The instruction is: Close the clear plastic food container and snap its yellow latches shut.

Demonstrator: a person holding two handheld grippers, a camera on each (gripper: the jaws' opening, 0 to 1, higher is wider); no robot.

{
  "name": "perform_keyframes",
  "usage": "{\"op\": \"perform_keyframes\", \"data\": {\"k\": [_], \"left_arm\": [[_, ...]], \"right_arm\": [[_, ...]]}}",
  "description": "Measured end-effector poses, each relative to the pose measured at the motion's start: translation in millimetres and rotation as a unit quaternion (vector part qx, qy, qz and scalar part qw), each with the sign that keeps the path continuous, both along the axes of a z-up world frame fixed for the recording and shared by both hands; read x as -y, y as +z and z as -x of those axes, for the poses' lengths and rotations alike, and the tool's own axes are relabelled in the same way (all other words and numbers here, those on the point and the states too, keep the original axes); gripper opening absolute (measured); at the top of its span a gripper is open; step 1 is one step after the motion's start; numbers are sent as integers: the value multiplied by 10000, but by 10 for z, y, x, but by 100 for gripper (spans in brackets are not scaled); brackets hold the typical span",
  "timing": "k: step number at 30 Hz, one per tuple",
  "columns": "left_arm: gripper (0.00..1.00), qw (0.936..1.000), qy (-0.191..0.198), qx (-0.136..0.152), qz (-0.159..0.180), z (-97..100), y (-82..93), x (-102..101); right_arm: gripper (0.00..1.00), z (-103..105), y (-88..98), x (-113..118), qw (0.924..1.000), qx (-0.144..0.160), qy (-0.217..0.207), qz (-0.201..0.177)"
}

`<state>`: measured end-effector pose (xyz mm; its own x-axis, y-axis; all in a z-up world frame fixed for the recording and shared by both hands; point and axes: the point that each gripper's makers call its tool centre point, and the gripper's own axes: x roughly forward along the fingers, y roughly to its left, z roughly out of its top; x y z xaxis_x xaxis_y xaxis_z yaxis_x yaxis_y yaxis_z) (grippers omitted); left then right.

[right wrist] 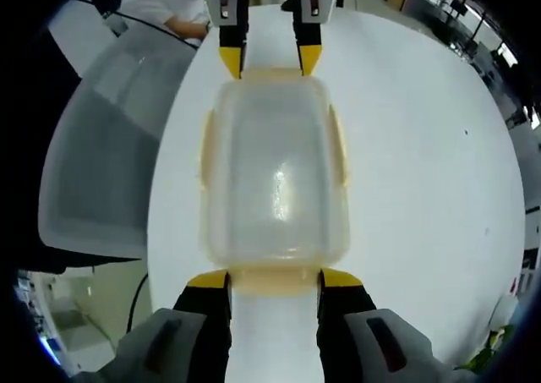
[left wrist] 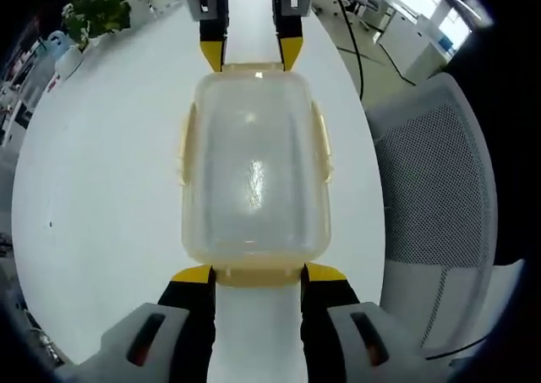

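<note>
1. The clear food container (left wrist: 254, 167) (right wrist: 275, 172) sits lid-on at the middle of the white tabletop (left wrist: 93, 197) (right wrist: 423, 172), between the 2 tongs.
2. The left tongs (left wrist: 256, 275) are released, jaws spread, yellow tips touching the near end latch (left wrist: 256, 276).
3. The right tongs (right wrist: 275, 280) are likewise spread, tips at the opposite end latch (right wrist: 275, 279).
4. Yellow side latches (left wrist: 323, 142) (right wrist: 340, 146) lie against the walls.
5. A mesh chair (left wrist: 431, 188) stands beside the tabletop.

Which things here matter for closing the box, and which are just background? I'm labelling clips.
Job: clear plastic food container with lid; its yellow latches; left tool; right tool.

Background: round white table; grey mesh office chair; green potted plant.
</note>
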<state>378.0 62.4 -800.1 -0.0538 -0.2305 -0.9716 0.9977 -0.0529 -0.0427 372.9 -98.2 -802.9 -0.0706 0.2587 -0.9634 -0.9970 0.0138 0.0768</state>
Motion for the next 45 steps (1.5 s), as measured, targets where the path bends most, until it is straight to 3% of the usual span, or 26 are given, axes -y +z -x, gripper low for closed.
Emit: {"op": "perform_keyframes", "data": {"k": [20, 36, 38, 39, 40, 41, 43, 45], "left_arm": [[38, 9998, 8, 148, -106, 22, -42, 25], [39, 9998, -41, 198, -12, 19, -30, 8], [32, 9990, -266, 357, -106, -35, -24, -24], [16, 9970, -582, 480, -165, -61, -15, -44], [11, 9975, -558, 397, -154, -26, -16, -45], [15, 9998, -171, 78, -105, 74, -23, -35], [29, 9999, -116, 123, -13, 47, -24, -8], [31, 9986, -365, 377, -46, -12, -20, -19]], "right_arm": [[38, 2, -24, 29, 9998, 176, -38, -100], [39, -39, -6, 29, 9989, 353, 232, -225], [39, -49, -11, 34, 9988, 362, 239, -210], [39, -55, -12, 32, 9988, 369, 246, -215], [39, -48, -10, 29, 9984, 382, 352, -206], [39, -35, -10, 25, 9985, 365, 349, -196], [39, -26, -15, 45, 9986, 369, 354, -122], [39, -29, -15, 59, 9988, 351, 292, -160]]}}
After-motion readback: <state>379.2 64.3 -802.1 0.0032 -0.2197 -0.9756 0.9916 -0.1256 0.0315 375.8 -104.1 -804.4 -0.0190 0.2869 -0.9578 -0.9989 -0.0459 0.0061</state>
